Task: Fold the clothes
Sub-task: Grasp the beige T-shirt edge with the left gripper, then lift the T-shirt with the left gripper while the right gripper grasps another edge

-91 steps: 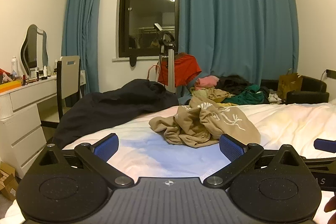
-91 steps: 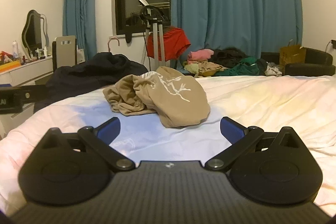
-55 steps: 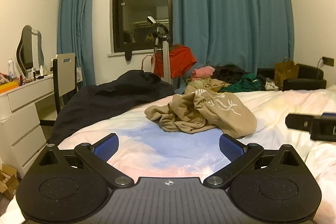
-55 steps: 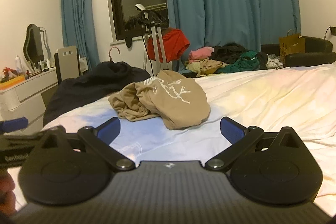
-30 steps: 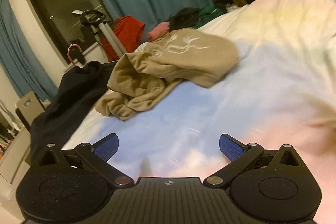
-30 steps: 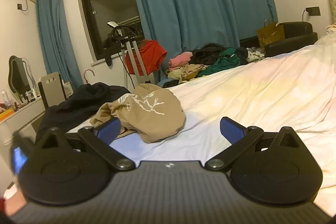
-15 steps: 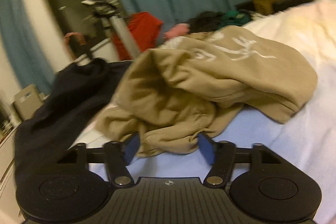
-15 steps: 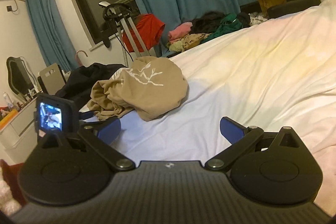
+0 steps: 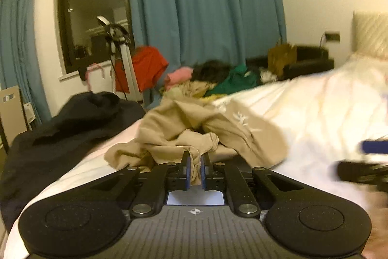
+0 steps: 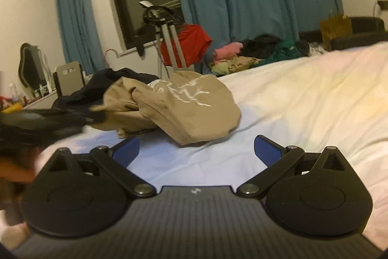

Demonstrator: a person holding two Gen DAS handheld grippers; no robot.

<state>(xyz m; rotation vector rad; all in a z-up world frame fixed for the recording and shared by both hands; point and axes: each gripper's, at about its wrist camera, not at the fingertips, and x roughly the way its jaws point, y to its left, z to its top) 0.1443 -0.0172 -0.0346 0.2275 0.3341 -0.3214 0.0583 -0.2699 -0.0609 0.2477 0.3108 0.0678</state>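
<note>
A crumpled tan garment (image 9: 184, 135) with a white branch print lies on the bed (image 9: 315, 118). My left gripper (image 9: 194, 171) is shut on a fold of its near edge, the cloth pinched between the blue pads. In the right wrist view the tan garment (image 10: 179, 108) lies ahead and to the left, and my right gripper (image 10: 196, 152) is open and empty just short of it, above the blue patch of the sheet (image 10: 184, 166). The left gripper shows there as a dark blur (image 10: 43, 120) at the garment's left edge.
A black garment (image 9: 63, 128) lies on the bed's left side. Behind the bed stand a tripod-like stand (image 9: 121, 64) with a red cloth (image 9: 145, 64), a heap of clothes (image 9: 218, 77), blue curtains and a dark sofa (image 9: 308, 60). A dresser with a mirror (image 10: 31, 72) is at far left.
My left gripper has closed its jaws on the tan garment's near edge and lifted it a little. My right gripper has moved closer to the garment and stays open.
</note>
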